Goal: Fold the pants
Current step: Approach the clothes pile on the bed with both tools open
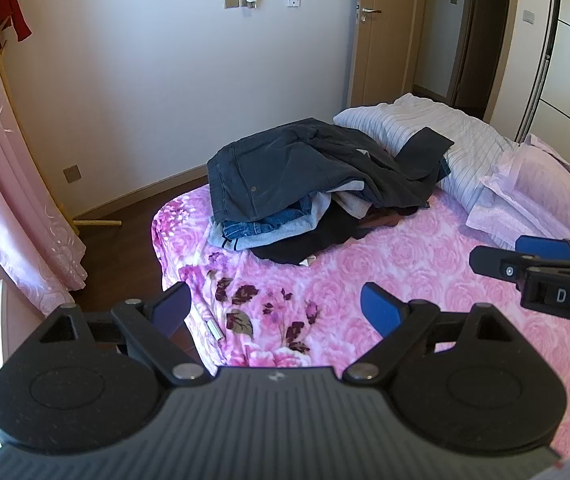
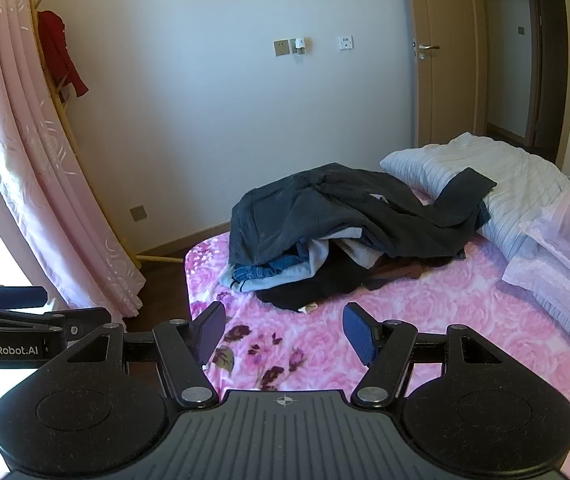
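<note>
left gripper (image 1: pixel 275 308) held above the near part of the bed (image 1: pixel 425 264), jaws spread wide, nothing between the blue pads (image 1: pixel 381 312). right gripper (image 2: pixel 283 330) likewise spread apart and empty, hovering over the pink floral cover. dark pants (image 1: pixel 285 168) draped on top of a pile of clothes (image 1: pixel 277 228) toward the far side of the bed, well apart from both grippers. beneath them blue denim, a pale grey garment and something black, but mostly buried and hard to sort one from another. one dark trouser leg reaching up onto the striped white pillow (image 1: pixel 457 136). red garment (image 2: pixel 63 56) hanging near the pink curtain (image 2: pixel 25 168), partly cut off in the left view. wooden door (image 1: pixel 381 32) ajar beyond.
</note>
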Demonstrator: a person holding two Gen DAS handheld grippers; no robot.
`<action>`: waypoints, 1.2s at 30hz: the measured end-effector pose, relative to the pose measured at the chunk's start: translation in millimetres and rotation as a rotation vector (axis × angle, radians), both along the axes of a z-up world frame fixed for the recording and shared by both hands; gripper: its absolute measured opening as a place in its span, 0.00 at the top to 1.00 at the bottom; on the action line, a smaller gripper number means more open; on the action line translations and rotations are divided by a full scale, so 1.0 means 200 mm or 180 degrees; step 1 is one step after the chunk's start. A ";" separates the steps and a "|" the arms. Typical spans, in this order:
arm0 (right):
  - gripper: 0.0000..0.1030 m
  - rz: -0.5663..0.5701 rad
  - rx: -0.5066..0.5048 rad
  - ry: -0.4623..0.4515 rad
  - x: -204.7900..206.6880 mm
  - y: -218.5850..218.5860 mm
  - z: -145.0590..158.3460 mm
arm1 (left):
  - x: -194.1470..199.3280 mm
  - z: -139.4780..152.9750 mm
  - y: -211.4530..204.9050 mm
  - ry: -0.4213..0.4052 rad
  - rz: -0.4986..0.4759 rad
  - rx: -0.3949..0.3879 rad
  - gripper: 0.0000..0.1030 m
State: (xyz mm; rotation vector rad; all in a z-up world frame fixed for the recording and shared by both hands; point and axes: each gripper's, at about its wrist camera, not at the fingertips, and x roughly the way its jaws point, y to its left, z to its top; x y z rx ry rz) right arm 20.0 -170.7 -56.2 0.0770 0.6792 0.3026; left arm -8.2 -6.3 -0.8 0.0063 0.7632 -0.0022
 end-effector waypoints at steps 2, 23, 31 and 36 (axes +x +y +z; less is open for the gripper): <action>0.40 0.0004 0.0006 0.0004 0.01 -0.01 0.00 | 0.01 0.00 0.00 0.0006 0.0003 0.0001 0.13; 0.40 0.0021 0.0075 0.0104 0.12 -0.09 -0.07 | 0.09 -0.06 -0.06 0.0111 0.0071 0.0029 0.13; 0.40 0.0014 0.0095 0.0145 0.19 -0.08 -0.10 | 0.19 -0.08 -0.04 0.0156 0.0082 0.0036 0.13; 0.40 0.0012 0.0102 0.0160 0.27 -0.06 -0.14 | 0.28 -0.12 0.02 0.0200 0.0106 0.0036 0.13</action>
